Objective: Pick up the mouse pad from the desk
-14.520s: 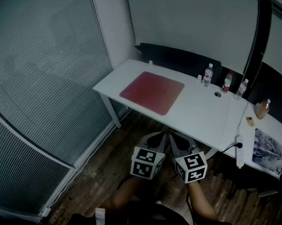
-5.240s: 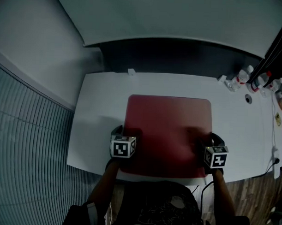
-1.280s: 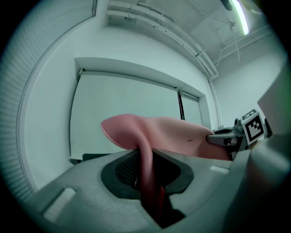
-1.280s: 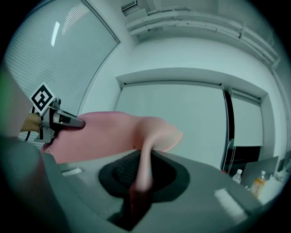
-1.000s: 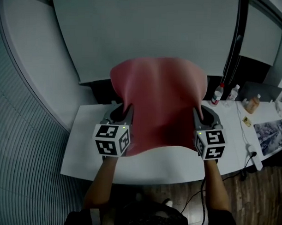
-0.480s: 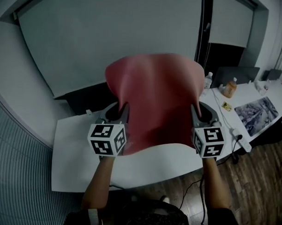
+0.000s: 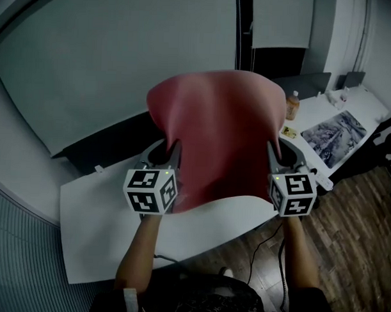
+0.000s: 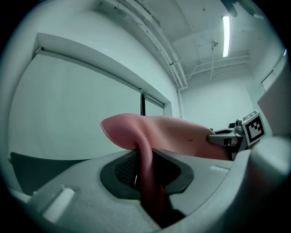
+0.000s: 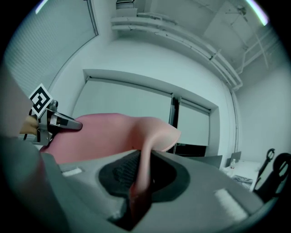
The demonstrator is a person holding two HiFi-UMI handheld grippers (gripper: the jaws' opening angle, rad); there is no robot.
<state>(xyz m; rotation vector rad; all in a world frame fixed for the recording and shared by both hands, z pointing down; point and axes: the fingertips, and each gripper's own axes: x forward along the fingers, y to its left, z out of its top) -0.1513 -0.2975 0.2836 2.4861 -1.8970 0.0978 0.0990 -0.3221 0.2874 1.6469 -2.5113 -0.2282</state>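
Red mouse pad (image 7: 215, 133) is hanging in the air above the white desk (image 7: 97, 219), clear of its surface and arching upward at its far end. The left gripper (image 7: 174, 153) is pinching the pad's left edge, its jaws nearly together on the thin sheet. The right gripper (image 7: 271, 155) is clamping the right edge the same way, and both are hovering over the desk's near side.

I read this as an office. A long white desk (image 7: 97, 232) runs from seven o'clock toward two, backed by a dark partition panel (image 7: 93, 152). A second desk (image 7: 369, 108) at two o'clock carries a bottle (image 7: 292, 105) and a printed mat (image 7: 334, 133). Pale roller blinds (image 7: 122, 60) cover the wall at twelve and wood flooring (image 7: 359, 247) lies at four. Overhead, a strip light (image 8: 226, 29) hangs beside bare ceiling pipes (image 8: 159, 32).
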